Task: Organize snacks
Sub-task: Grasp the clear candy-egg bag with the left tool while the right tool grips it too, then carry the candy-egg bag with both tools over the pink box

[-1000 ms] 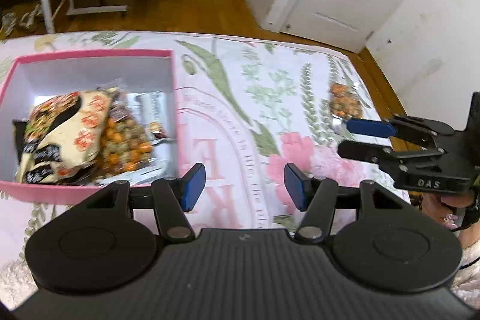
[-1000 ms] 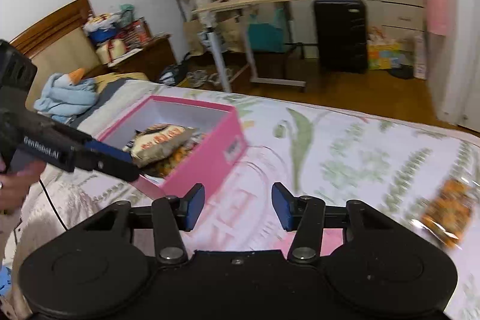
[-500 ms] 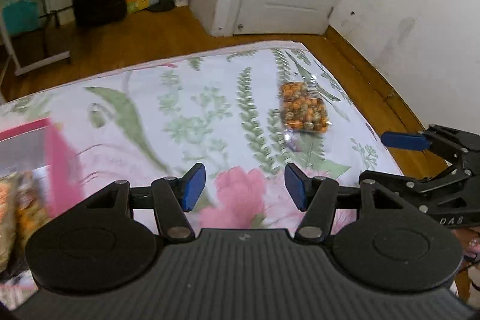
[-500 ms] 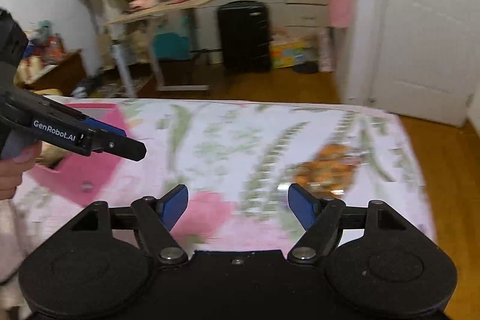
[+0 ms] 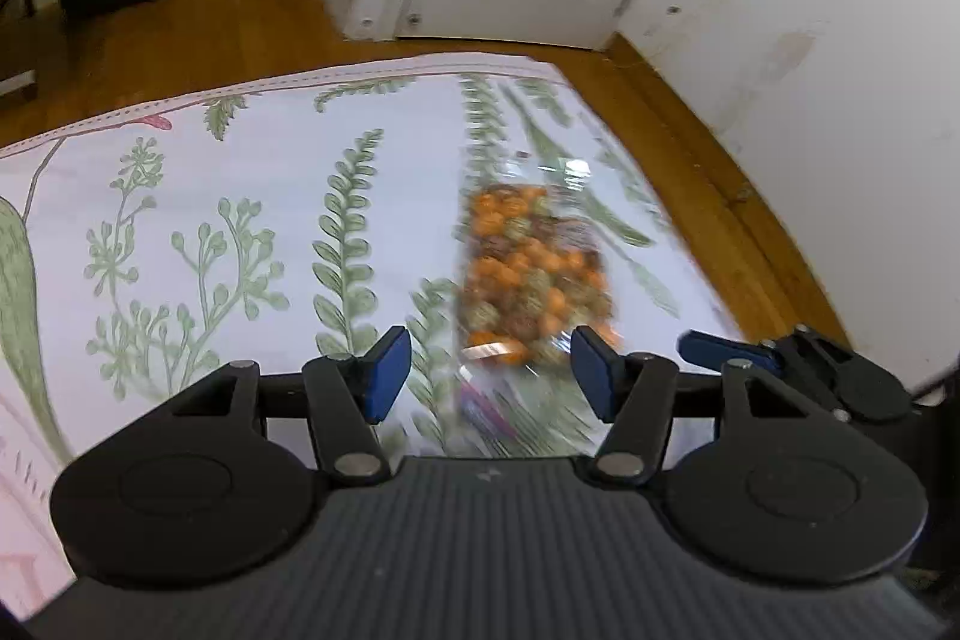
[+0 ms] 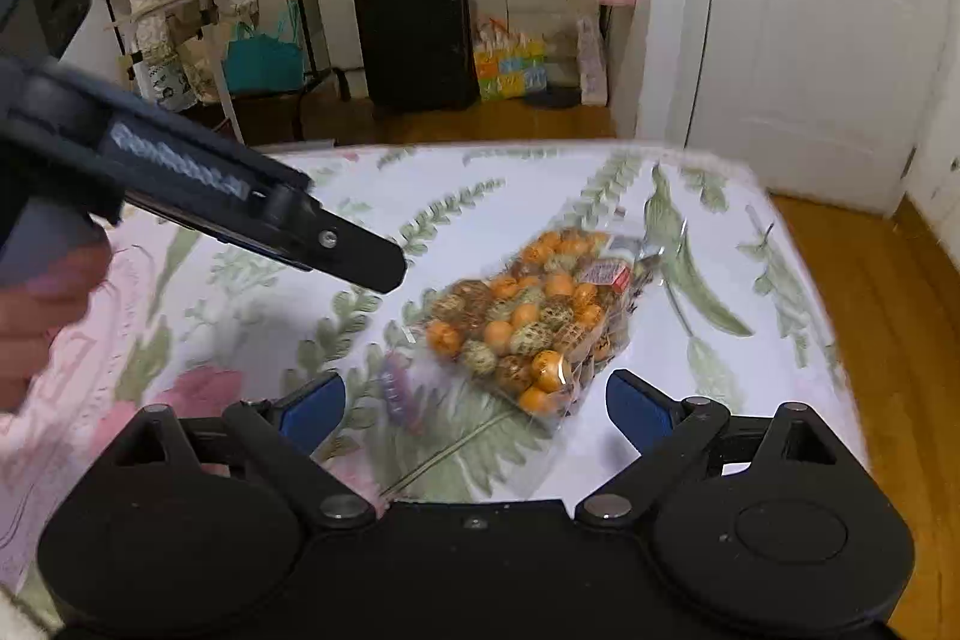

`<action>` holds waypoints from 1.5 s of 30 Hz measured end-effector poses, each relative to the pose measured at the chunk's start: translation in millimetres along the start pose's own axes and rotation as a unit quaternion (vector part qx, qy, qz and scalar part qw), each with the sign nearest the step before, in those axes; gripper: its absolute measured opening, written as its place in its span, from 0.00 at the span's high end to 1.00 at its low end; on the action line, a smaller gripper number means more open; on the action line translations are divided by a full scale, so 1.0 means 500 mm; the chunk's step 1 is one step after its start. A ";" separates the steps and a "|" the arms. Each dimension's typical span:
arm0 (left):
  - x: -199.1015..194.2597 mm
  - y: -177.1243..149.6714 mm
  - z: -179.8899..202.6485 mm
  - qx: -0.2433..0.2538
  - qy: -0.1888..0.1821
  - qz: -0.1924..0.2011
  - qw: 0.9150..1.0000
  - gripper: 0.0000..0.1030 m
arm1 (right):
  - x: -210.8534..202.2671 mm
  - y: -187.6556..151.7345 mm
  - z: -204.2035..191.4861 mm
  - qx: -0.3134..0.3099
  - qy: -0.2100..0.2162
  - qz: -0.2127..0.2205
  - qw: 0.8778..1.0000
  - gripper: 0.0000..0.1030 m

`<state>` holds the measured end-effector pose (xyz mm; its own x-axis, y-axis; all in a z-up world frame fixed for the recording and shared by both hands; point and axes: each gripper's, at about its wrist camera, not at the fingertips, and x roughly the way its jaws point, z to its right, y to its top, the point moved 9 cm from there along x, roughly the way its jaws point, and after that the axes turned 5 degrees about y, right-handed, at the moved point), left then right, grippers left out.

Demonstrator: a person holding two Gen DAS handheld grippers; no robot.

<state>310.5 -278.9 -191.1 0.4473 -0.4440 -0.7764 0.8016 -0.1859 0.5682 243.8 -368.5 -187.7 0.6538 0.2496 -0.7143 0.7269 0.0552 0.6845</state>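
Your left gripper [image 5: 489, 370] hangs with jaws apart and empty above the near end of the snack bag [image 6: 528, 325]. The bag lies flat on the floral bedspread [image 6: 492, 184] near the bed's corner. Your right gripper [image 6: 474, 403] has just been opening its jaws, now wide, nothing gripped.

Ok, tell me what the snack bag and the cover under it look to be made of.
Snack bag: thin clear plastic film, glossy; bright glints on it, and the orange and speckled balls show straight through. Cover: looks like woven cloth, matt, with printed green ferns and a stitched hem at its far edge; the fibre cannot be told.
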 end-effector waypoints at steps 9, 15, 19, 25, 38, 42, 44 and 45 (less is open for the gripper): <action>0.134 0.020 -0.037 -0.072 -0.030 -0.041 0.996 0.45 | 0.110 0.025 0.058 0.078 0.040 -0.016 0.996 0.00; 0.157 0.013 0.007 -0.060 -0.079 -0.055 0.994 0.50 | 0.134 0.020 0.051 0.036 0.019 0.002 0.999 0.00; 0.155 0.017 0.011 -0.071 -0.065 -0.053 0.994 0.57 | 0.133 0.023 0.055 0.046 0.020 0.007 0.999 0.00; 0.112 -0.001 0.026 -0.023 -0.032 -0.041 0.998 0.58 | 0.106 0.020 0.027 0.063 0.042 0.011 0.997 0.07; -0.027 -0.113 0.004 -0.026 -0.033 -0.085 0.995 0.58 | 0.012 -0.033 -0.101 0.065 0.063 -0.036 0.995 0.07; -0.056 -0.164 -0.015 -0.057 -0.037 -0.109 0.992 0.58 | -0.009 -0.063 -0.141 0.072 0.063 -0.062 0.993 0.07; -0.084 -0.181 -0.020 -0.060 -0.036 -0.110 0.991 0.58 | -0.026 -0.072 -0.161 0.068 0.067 -0.060 0.994 0.08; -0.100 -0.189 -0.021 -0.062 -0.034 -0.110 0.991 0.58 | -0.039 -0.074 -0.172 0.067 0.073 -0.058 0.993 0.08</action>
<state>216.7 -230.0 -208.8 0.2324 -0.4637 -0.8550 0.9210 -0.1776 0.3467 186.1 -292.4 -186.8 0.5334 0.3866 -0.7523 0.8237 -0.0349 0.5660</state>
